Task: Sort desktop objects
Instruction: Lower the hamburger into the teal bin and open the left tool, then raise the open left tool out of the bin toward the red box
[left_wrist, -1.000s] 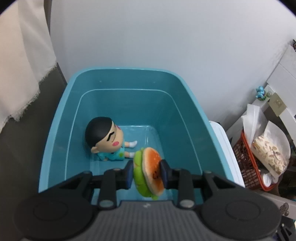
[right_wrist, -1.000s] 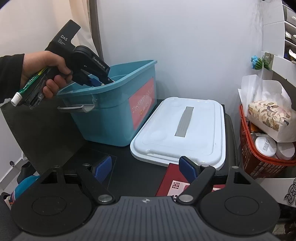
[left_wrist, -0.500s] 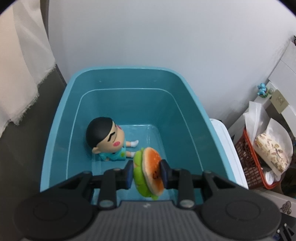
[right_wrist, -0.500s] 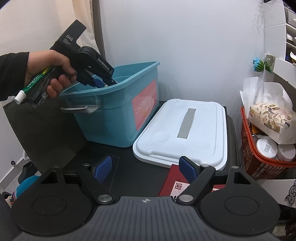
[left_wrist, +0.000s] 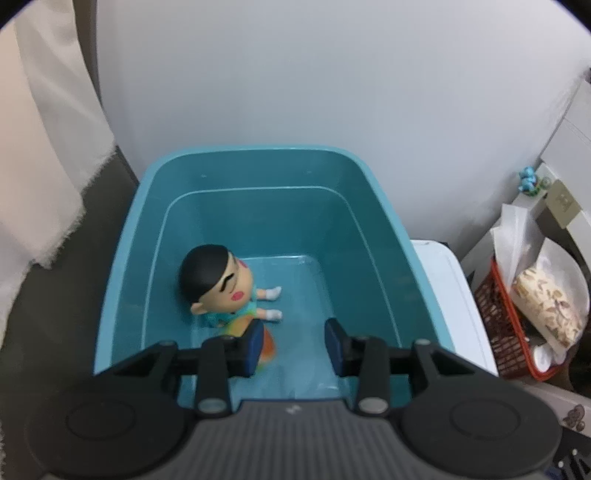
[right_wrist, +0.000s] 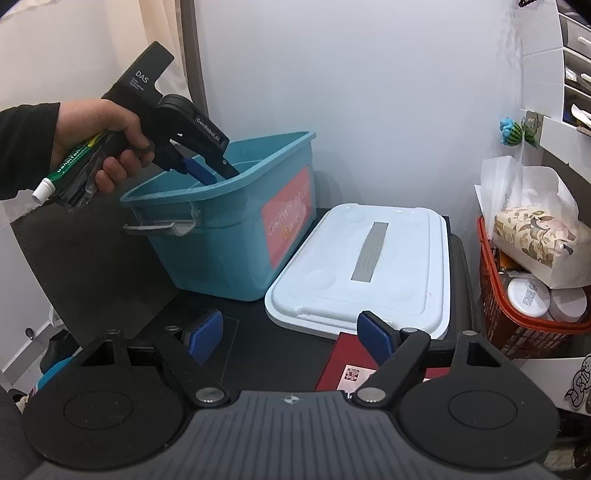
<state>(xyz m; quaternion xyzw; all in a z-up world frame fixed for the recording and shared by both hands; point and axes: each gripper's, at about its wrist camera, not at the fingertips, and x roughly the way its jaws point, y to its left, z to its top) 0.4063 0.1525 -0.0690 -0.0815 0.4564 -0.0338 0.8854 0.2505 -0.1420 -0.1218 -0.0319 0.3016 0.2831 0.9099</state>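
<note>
Over the near end of the teal bin (left_wrist: 373, 206), the left tongs (left_wrist: 293, 345) stand wide apart with nothing between the blue pads — only bare bin floor shows in the gap. Just behind the left-hand pad a blurred orange-and-green toy (left_wrist: 267, 349) lies inside the bin, whether touching the pad or not I cannot tell. Just beyond it sits a black-haired doll (left_wrist: 221, 288), near the bin's left wall.

Low over the black bench (right_wrist: 288, 343), the right tongs (right_wrist: 291, 338) are likewise spread wide and grip nothing. Near the right-hand pad a red booklet (right_wrist: 340, 365) lies on the bench. Farther off rests a white lid (right_wrist: 402, 266), and to its left stands the teal bin, with the left tongs dipping past its rim.
</note>
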